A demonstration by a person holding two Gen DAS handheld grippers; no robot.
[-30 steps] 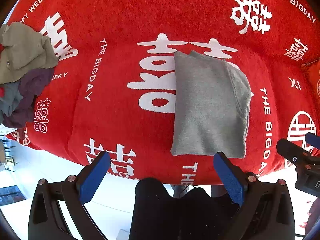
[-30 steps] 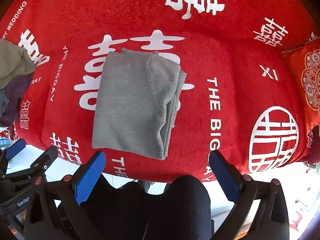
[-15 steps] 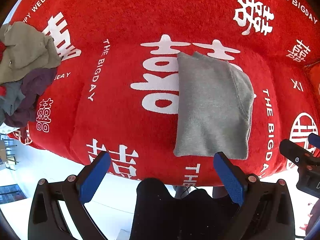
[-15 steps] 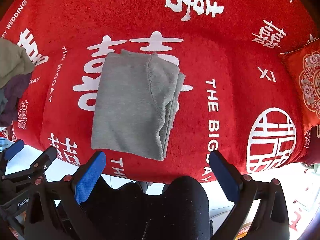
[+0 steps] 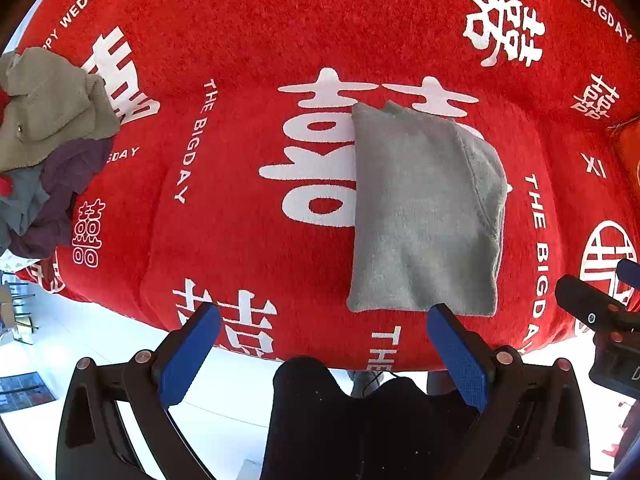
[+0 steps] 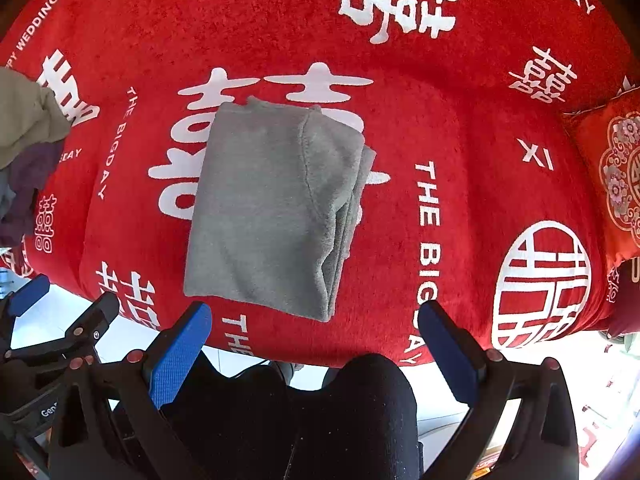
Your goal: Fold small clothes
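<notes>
Folded grey garment (image 5: 424, 216) lies on the red blanket (image 5: 248, 232), both claws spread wide and empty above its near edge.

The garment rests flat as a tall rectangle over a large white character printed on the blanket, its layered edges stacked along its right side. In the left wrist view, the left claw (image 5: 322, 346) hangs over the blanket's front edge with its blue pads (image 5: 188, 356) far apart; the right-hand pad sits just below the garment's near edge, and whether it touches cannot be told. In the right wrist view, the right claw (image 6: 312, 346) is likewise wide, gripping nothing, with the garment (image 6: 272, 208) just beyond its left pad. A pile of unfolded clothes (image 5: 44, 148) in olive, purple and grey-blue sits at the blanket's far left, well apart from the garment. A red patterned cushion (image 6: 612, 168) lies at the right edge.
</notes>
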